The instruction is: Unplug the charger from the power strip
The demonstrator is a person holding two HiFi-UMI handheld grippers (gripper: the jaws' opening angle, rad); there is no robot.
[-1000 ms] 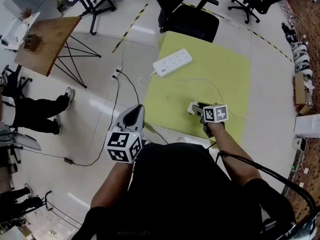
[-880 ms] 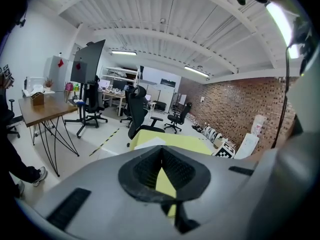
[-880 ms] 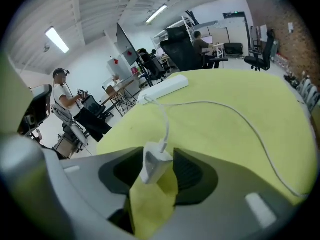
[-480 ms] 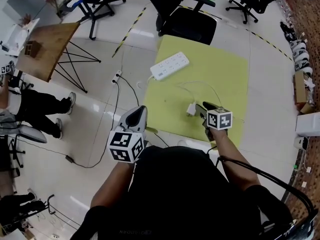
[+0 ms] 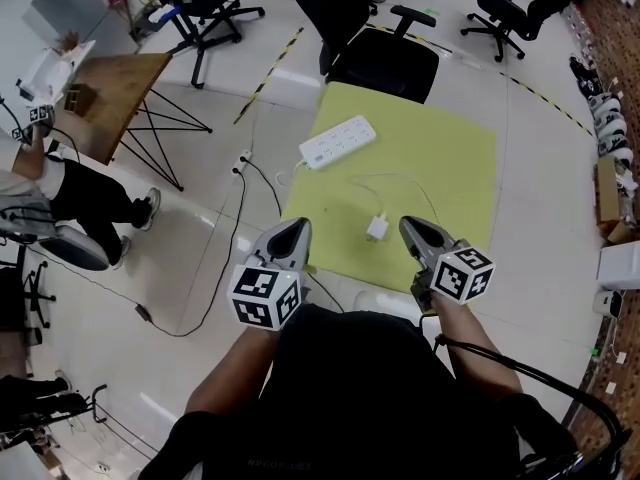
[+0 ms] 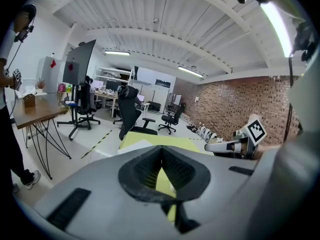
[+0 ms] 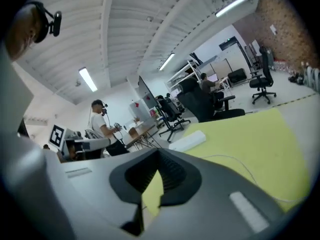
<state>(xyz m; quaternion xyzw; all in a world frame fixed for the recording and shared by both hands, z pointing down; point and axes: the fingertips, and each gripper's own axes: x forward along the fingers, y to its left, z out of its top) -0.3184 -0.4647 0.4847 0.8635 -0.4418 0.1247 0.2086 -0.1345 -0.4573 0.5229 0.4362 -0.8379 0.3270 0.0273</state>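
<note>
Small white charger (image 5: 377,228) unplugged (white power strip (image 5: 338,141) at its 11 o'clock).
Left gripper (image 5: 297,227), right gripper (image 5: 411,227) closed empty, right's jaws just now; a low pass could snag thin cable (image 5: 395,175).

In the head view the near edge of the yellow mat (image 5: 440,168) is covered by the person's torso (image 5: 370,388), and the thin cable (image 5: 395,176) of the charger (image 5: 377,228) is too fine to be followed to its end; the charger's prongs and the sockets of the power strip (image 5: 338,142) are too small to be made out. A bystander (image 5: 60,203) at the left is cut off by the picture's edge, and the office chair (image 5: 385,53) is cropped at the top
</note>
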